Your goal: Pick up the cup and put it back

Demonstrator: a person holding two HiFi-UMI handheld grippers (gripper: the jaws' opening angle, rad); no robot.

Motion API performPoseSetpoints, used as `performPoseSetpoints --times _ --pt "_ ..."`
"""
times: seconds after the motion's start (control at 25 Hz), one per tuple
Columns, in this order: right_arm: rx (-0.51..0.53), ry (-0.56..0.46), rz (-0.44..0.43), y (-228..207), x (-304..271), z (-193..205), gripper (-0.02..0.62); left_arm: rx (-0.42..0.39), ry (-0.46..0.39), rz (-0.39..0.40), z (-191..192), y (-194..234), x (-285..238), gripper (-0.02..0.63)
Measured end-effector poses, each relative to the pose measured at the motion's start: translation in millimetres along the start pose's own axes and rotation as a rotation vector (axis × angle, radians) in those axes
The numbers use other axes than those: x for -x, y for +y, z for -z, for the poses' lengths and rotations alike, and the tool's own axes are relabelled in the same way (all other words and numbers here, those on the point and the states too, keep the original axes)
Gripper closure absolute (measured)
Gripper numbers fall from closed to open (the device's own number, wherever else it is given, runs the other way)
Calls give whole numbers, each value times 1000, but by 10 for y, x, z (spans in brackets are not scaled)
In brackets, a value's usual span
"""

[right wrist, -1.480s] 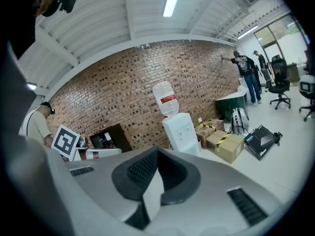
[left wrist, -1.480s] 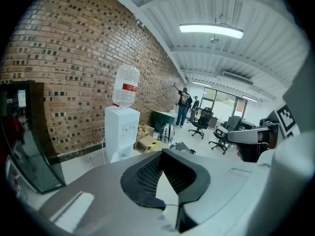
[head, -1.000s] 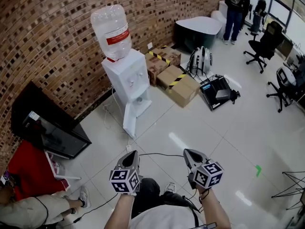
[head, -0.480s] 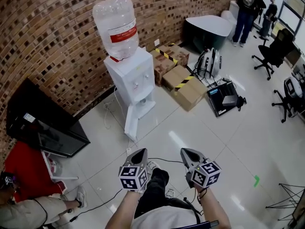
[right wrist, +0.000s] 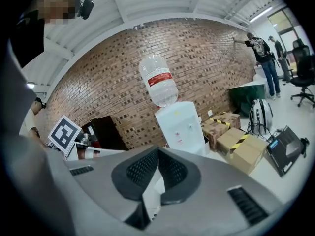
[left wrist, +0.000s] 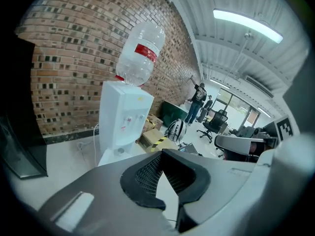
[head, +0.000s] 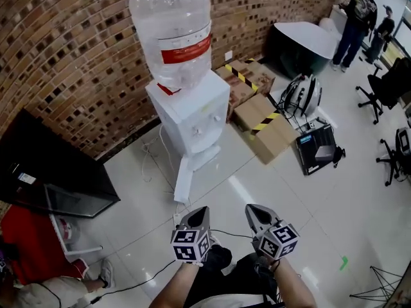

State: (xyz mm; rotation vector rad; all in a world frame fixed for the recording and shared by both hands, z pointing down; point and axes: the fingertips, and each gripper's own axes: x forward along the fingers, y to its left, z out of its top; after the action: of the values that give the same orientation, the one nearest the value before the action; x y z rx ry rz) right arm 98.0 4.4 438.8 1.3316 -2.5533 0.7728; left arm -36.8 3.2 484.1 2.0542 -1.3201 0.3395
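Closer now: both tools have pushed forward, and the dispenser looms larger than a second ago. Far left, a black cabinet against the brick wall. Then the dispenser, big bottle on top. Below it, over the white floor, the left tool, jaws shut, nothing in them. Just beside it the right tool, shut and empty too. Striped boxes further right. The cup? Can't pick it out.
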Motion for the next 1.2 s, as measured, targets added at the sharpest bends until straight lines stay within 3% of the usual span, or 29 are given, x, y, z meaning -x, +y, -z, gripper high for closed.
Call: performPoseSetpoints --times 0.44,0.6,0.84,0.92,1.2 --pt "83 115 -72 -737 -1441 399 578 96 36 -81 315 720 -1167 604" --pt "119 131 -127 -1142 -2121 752 406 110 14 -122 550 1024 -1760 604" --pt "198 155 -148 -1918 -3276 1458 236 93 -11 -149 1023 1510 -2766 604" --pt "237 166 -152 -2159 -3670 1722 113 70 -32 -154 1157 1678 -3080 604" --pt "272 145 -145 -2850 -4743 2541 109 35 -58 -174 1567 2283 -3983 604"
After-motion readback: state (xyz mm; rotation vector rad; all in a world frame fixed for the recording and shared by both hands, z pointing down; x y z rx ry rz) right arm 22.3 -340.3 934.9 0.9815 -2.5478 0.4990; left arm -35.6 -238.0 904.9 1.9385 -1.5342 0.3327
